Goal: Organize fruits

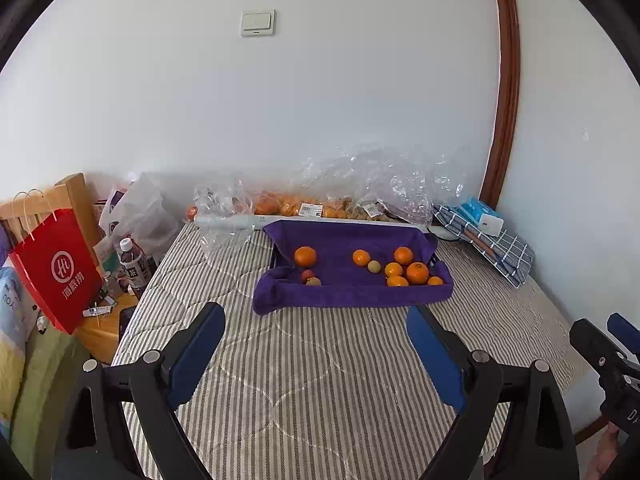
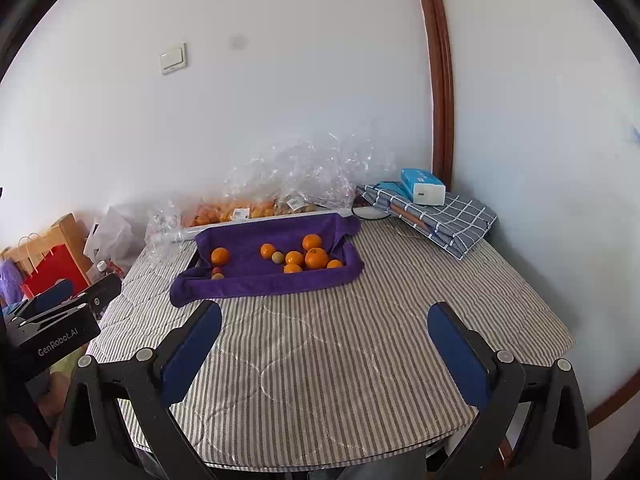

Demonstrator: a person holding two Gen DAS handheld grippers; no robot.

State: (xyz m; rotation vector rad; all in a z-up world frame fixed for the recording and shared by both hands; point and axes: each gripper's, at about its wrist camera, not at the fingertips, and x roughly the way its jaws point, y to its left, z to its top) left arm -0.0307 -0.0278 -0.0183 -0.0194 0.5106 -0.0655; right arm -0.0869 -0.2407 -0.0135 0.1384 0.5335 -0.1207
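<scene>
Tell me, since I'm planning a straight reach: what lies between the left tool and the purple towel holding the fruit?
Only bare striped cloth lies between the open left tool and the purple towel, seen in the left wrist view.

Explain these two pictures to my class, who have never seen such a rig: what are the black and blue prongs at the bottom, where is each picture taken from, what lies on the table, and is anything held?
No robot is here. A person holds a pair of tongs in each hand, and a wide-angle camera on each looks forward along its two fingers. One picture comes from the left tongs, the other from the right tongs. The blue-padded prongs are their fingers. Both stand wide open and hold nothing.

Ahead is a table under a striped cloth. On it sits a tray lined with a purple towel, holding several oranges and a few smaller fruits. Behind it lie clear plastic bags with more fruit, and to the right a folded checked cloth with a blue box on top.
</scene>
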